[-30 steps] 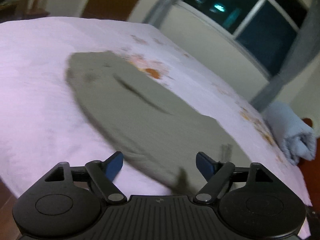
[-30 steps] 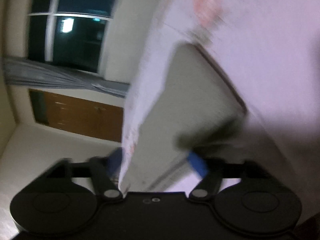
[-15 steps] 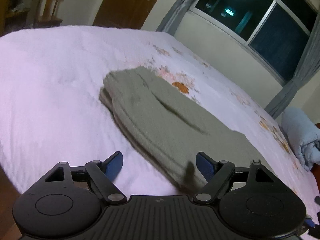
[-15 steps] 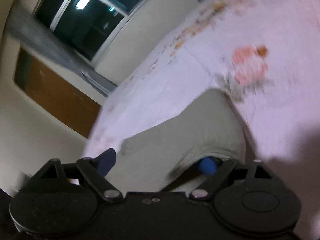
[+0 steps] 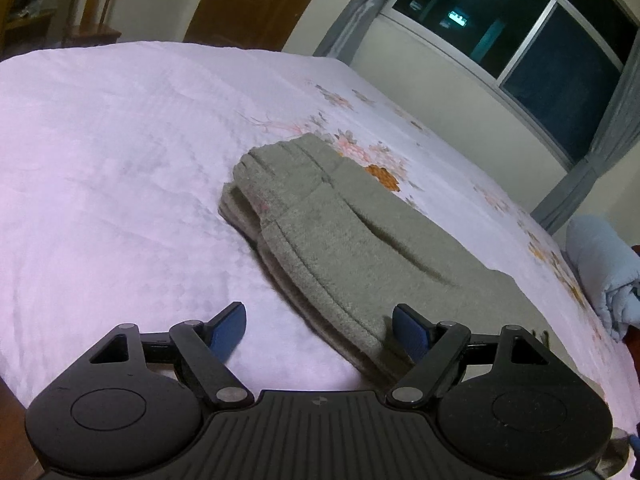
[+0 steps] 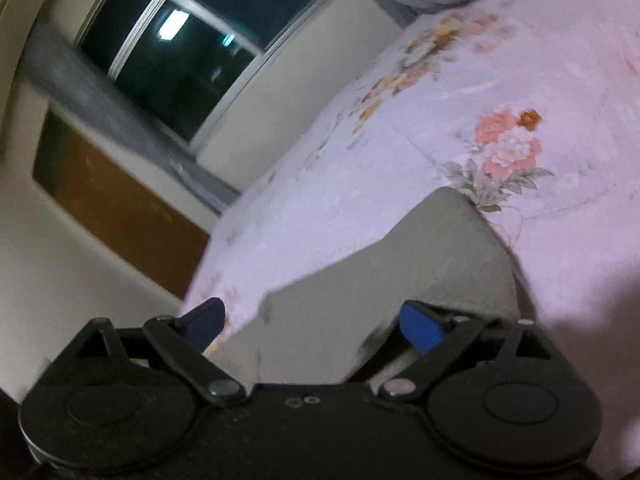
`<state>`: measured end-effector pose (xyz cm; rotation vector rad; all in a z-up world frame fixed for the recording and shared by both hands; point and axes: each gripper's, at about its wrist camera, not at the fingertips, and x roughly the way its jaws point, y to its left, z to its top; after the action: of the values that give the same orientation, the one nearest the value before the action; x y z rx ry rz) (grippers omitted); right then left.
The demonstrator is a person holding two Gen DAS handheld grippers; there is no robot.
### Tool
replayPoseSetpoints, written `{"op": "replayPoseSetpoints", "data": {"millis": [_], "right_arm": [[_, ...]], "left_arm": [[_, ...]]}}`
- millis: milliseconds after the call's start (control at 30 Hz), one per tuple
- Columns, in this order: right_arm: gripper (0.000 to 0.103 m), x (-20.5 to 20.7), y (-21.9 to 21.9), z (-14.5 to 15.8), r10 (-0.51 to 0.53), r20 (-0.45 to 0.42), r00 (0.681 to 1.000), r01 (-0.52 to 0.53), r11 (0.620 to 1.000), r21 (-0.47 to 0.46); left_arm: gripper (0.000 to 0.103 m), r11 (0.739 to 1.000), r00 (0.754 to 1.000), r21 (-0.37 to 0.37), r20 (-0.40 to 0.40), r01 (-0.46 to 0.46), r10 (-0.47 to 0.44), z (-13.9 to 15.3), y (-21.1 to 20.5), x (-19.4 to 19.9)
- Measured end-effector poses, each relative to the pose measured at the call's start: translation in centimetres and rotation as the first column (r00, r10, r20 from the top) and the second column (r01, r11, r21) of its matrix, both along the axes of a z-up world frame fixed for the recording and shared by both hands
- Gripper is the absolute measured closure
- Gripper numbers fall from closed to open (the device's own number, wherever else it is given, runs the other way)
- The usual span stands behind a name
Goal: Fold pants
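Left claw [image 5: 318, 330]: jaws wide, blue pads [image 5: 229, 326] apart, nothing gripped. The near edge of the pants [image 5: 360, 240] crosses the gap toward the right pad; the pads do not press on the fabric. Claw tilts downward over the near side of the bed [image 5: 120, 160].

Right claw [image 6: 314, 322]: jaws wide & have just been opening; grey cloth lies between & below the pads, w/ no squeeze visible. Its view is rolled, so the bed runs diagonally; frame is blurred.

Pants: grey-green, folded into a long stack of layers, flat on the bed. Long axis in left-wrist view runs from lower right, near the claw, to upper left, ending at a rounded folded end [image 5: 280, 160] beside the orange & pink flower print [image 5: 380, 168]. A dark slit-like crease lies along the top layer, approx. parallel to that axis. In right-wrist view the pants [image 6: 400, 272] reach from the claw up to a corner touching the printed peony [image 6: 508, 148].

Beyond: white-pink floral bedspread; a rolled pale-blue blanket [image 5: 600, 268] at the far right edge of the bed; dark window [image 5: 520, 36] w/ grey curtains; brown door [image 5: 248, 0]; wooden chair [image 5: 94, 4] at far left.
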<state>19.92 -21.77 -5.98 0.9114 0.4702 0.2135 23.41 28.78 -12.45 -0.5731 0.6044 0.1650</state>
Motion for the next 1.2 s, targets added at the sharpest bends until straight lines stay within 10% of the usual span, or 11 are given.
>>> {"op": "replayPoseSetpoints", "data": {"millis": [433,500,667,733,833,900,1033,1200], "right_arm": [[0.009,0.5,-5.1,-5.4,-0.022,-0.062,0.998,0.037,0.966,0.255],[0.026,1.3,-3.9,-6.5,0.026,-0.166,0.986,-0.002,0.990,0.141],[0.011,1.1,-0.1,-0.7,0.037,-0.026,0.999,-0.040,0.992,-0.123],[0.015,2.7,4.7,1.2,0.171,-0.012,0.985,-0.167,0.938,-0.303],[0.025,4.5,12.4,1.6,0.230,-0.112,0.967,-0.250,0.745,-0.618],[0.045,4.5,15.5,1.3,0.342,-0.123,0.932,-0.337,0.686,-0.644],[0.052,3.8,20.0,0.6,0.440,-0.136,0.888,-0.381,0.537,-0.753],[0.061,4.2,21.3,-0.4,0.420,-0.188,0.888,-0.385,0.454,-0.803]], "left_arm": [[0.019,1.000,1.000,0.031,-0.017,-0.003,0.004,0.2,-0.7,0.3],[0.018,0.999,1.000,0.035,-0.022,0.001,0.000,0.4,-0.8,0.6],[0.017,0.999,1.000,0.037,-0.024,-0.004,0.005,0.4,-0.3,0.5],[0.017,1.000,1.000,0.025,-0.021,-0.012,0.013,0.3,-0.3,0.3],[0.017,1.000,1.000,0.020,-0.021,-0.004,0.005,0.4,-0.3,0.1],[0.017,1.000,1.000,0.017,-0.020,-0.003,0.003,0.5,-0.1,-0.3],[0.017,1.000,1.000,0.009,-0.018,-0.002,0.002,0.4,0.6,-1.0],[0.017,0.997,0.998,0.072,-0.056,-0.001,0.005,1.1,0.6,-1.7]]}}
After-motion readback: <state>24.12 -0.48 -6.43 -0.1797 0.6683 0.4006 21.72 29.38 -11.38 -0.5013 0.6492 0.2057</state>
